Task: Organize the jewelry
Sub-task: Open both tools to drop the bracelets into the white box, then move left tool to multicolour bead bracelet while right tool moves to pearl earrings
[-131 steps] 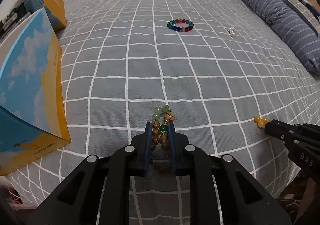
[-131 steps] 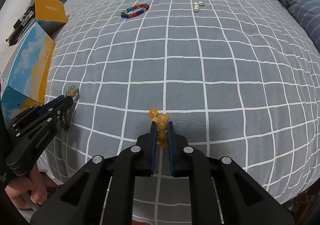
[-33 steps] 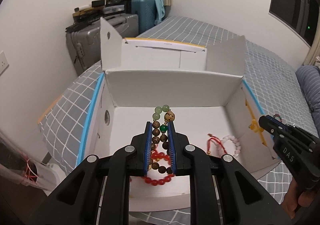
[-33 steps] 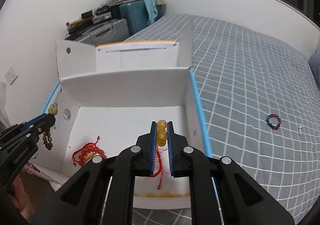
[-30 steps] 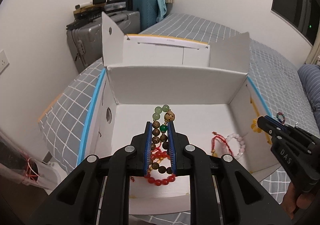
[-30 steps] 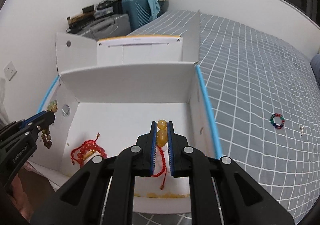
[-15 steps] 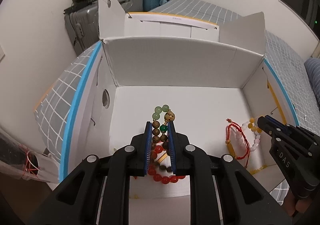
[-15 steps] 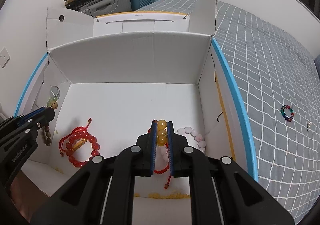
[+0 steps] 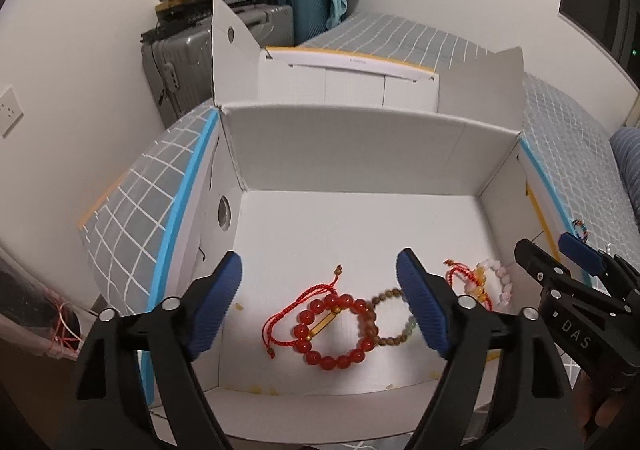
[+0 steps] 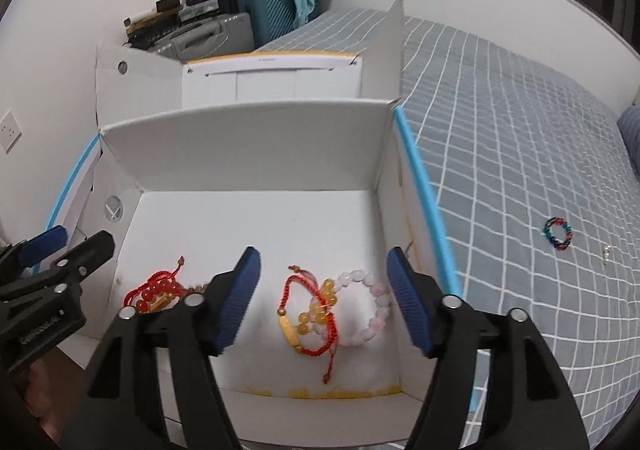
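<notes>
An open white cardboard box (image 9: 360,146) (image 10: 256,146) sits on the grey checked bed. My left gripper (image 9: 320,306) is open and empty above the box floor. Below it lie a red bead bracelet (image 9: 332,330) and the brown and green wooden bead bracelet (image 9: 384,318). My right gripper (image 10: 322,300) is open and empty over the amber bead bracelet (image 10: 316,310), a red cord bracelet (image 10: 304,330) and a pink bead bracelet (image 10: 372,310). A multicoloured bead bracelet (image 10: 557,233) and a small pearl piece (image 10: 607,251) lie on the bed.
The box lid flaps (image 9: 344,66) stand up behind the box. Suitcases (image 9: 192,58) and clutter stand against the wall at the bed's far corner. A striped pillow (image 9: 628,170) lies at the right. The box has blue-edged side walls (image 10: 424,190).
Both grippers have opened over the box. The wooden bead bracelet has dropped from the left gripper and the amber bracelet from the right one; both lie on the box floor.
</notes>
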